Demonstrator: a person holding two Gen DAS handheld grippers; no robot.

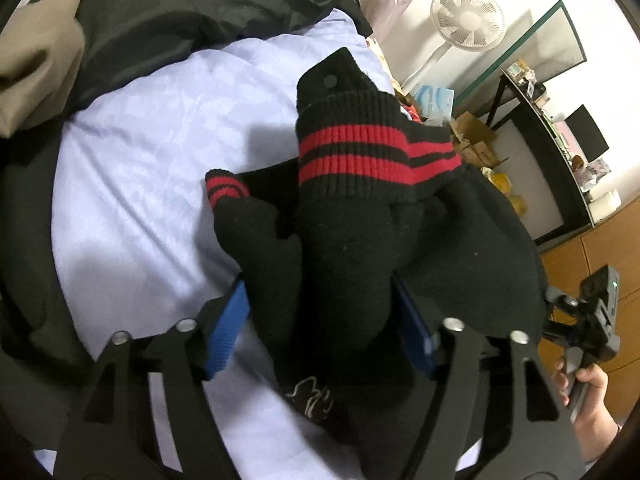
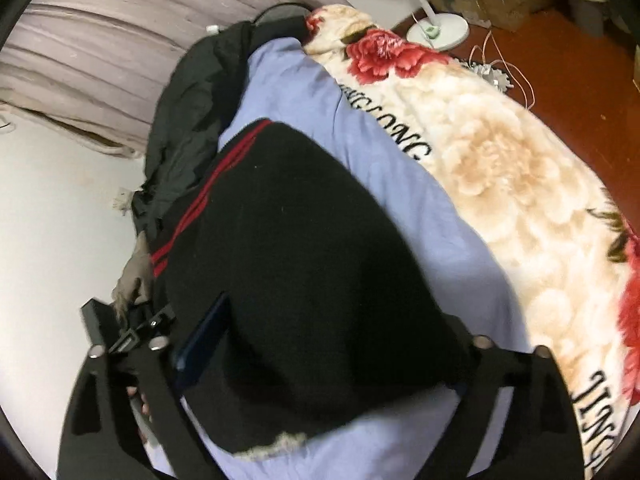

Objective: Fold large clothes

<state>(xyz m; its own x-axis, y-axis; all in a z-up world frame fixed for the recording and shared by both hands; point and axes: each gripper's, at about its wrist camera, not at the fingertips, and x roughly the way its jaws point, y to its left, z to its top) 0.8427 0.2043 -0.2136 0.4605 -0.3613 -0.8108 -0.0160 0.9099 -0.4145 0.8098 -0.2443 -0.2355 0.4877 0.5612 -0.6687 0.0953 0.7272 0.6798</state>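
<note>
Both the left hand-held gripper (image 1: 320, 320) and the right hand-held gripper (image 2: 332, 344) are standing released, jaws spread around the black red-striped jacket (image 1: 344, 216), which is lying bunched on the lavender bed sheet (image 1: 152, 152).

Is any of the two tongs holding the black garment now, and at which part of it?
Neither grips it. The black garment lies between the open jaws of the left tongs and the right tongs, on the light blue sheet.

Black left gripper (image 1: 320, 320) with blue pads, silver rivets
</note>
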